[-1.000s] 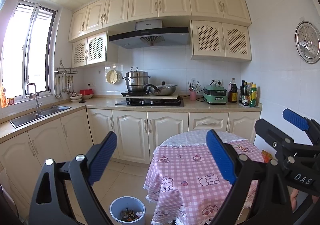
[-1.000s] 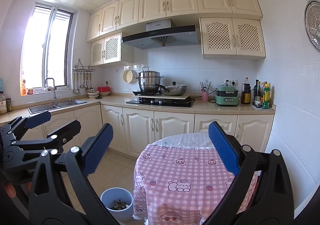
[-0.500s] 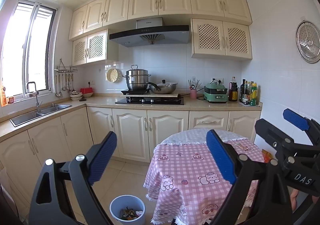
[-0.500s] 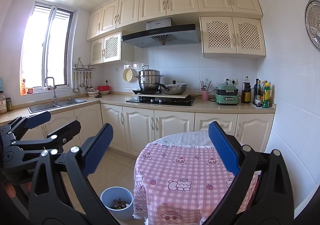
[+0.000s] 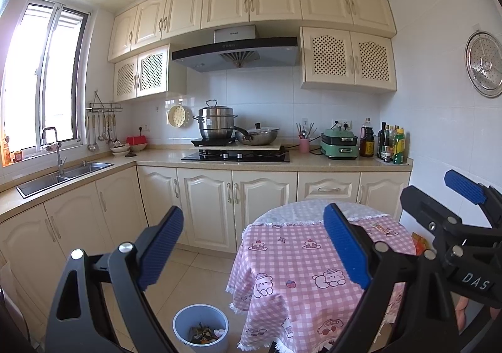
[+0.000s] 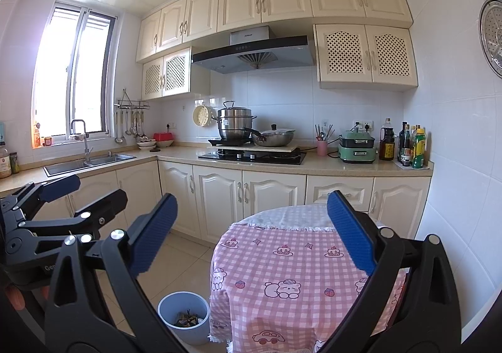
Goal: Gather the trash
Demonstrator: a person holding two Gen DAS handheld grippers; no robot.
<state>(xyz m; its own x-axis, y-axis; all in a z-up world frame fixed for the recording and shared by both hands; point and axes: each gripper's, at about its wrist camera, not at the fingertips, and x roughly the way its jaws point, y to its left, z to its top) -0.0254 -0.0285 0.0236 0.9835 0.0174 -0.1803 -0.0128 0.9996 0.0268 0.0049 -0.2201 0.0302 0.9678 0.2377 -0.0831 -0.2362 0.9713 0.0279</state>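
Round pale-blue bin (image 5: 200, 328) upright, trash (image 5: 205, 332) inside.

From my left wrist camera, the bin (image 5: 200, 326) was cut by the bottom edge; its scraps (image 5: 205, 331) were too small to identify. My right gripper's (image 5: 439, 214) pad hid part of the tablecloth (image 5: 291, 262). A packet (image 5: 382, 229) near the table's far edge was unreadable. Bottle labels (image 6: 412, 145) at the counter's right end were too small.
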